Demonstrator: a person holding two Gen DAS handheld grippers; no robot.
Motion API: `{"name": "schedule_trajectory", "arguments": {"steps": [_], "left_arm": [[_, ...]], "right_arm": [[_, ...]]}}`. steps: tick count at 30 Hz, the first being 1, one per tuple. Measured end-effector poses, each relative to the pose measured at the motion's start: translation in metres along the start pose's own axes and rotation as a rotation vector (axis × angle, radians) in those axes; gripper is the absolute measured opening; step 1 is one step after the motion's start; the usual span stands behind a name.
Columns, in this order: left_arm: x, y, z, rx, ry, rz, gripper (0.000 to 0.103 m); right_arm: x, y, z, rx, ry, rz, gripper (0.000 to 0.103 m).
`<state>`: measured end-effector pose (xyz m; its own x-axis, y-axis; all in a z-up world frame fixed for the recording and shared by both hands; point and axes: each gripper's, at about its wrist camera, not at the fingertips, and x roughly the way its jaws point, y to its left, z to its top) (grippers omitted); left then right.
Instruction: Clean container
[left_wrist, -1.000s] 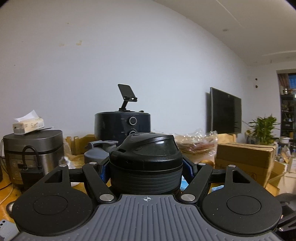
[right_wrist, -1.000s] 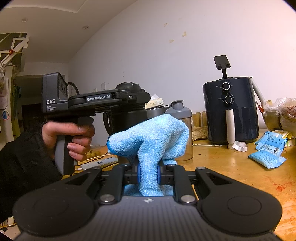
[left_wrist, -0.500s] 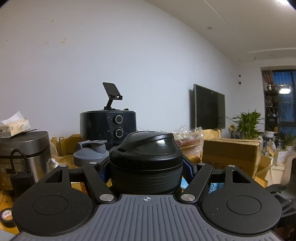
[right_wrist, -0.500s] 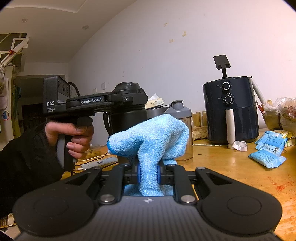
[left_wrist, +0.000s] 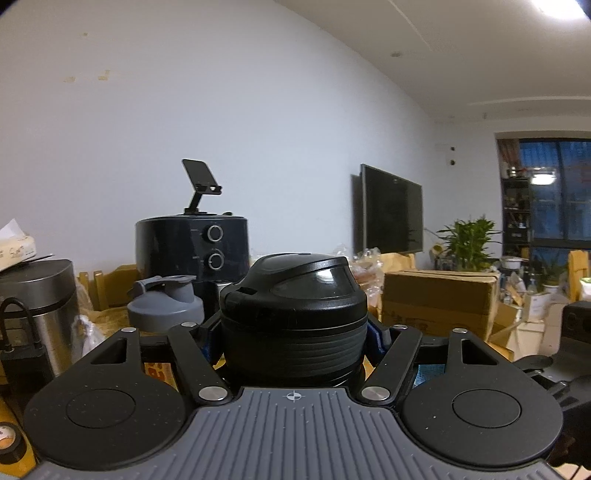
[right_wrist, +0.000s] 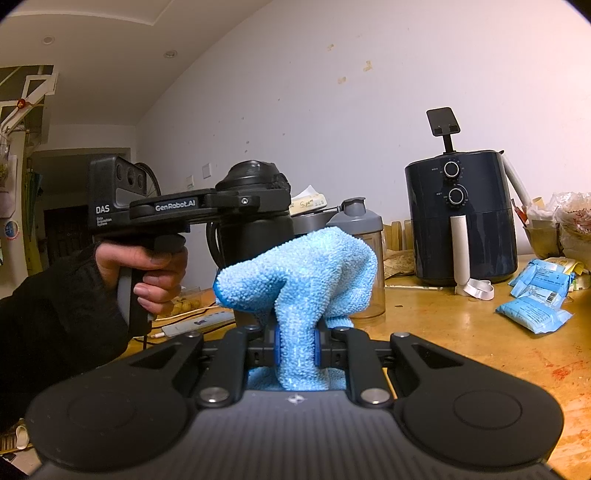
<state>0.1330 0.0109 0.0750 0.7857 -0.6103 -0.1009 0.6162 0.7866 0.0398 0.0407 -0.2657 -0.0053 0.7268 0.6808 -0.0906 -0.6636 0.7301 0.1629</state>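
The left gripper (left_wrist: 293, 332) clamps a black lidded bottle (left_wrist: 293, 314) between its blue pads, which press on the ribbed collar just below the flip-top lid; its jaws have just been closing that last bit onto the bottle, which fills the middle of the left wrist view. In the right wrist view the same bottle (right_wrist: 255, 229) sits at about ten o'clock from the cloth, held off the table, with a hand (right_wrist: 147, 269) in a dark sleeve wrapped round the left gripper's (right_wrist: 258, 201) pistol handle. The right gripper (right_wrist: 297, 352) is pinched tight on a light blue microfibre cloth (right_wrist: 299, 280), whose bunched top bulges above the jaws and stands just in front of the bottle's lower body; whether cloth and bottle touch cannot be told. Behind them on the wooden table (right_wrist: 461, 343) stands a clear shaker bottle with a grey lid (right_wrist: 358, 258), at one o'clock from the cloth. A dark air fryer (right_wrist: 461, 218) with two dials stands farther back at two o'clock, a phone stand (right_wrist: 443, 125) on its top. Blue packets (right_wrist: 532, 314) lie at three o'clock near the table's right side. In the left wrist view a steel rice cooker (left_wrist: 37, 306) is at nine o'clock, and a cardboard box (left_wrist: 439, 302) at three o'clock.
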Motion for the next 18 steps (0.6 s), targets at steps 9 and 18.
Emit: {"name": "schedule_trajectory", "arguments": {"steps": [9, 18], "left_arm": [[0.000, 0.004, -0.002, 0.001, -0.005, -0.039, 0.067], [0.002, 0.004, -0.001, 0.001, -0.001, -0.037, 0.067]], "right_arm": [[0.000, -0.002, -0.001, 0.000, 0.006, -0.001, 0.012], [0.010, -0.002, 0.003, -0.014, 0.013, 0.032, 0.010]]}}
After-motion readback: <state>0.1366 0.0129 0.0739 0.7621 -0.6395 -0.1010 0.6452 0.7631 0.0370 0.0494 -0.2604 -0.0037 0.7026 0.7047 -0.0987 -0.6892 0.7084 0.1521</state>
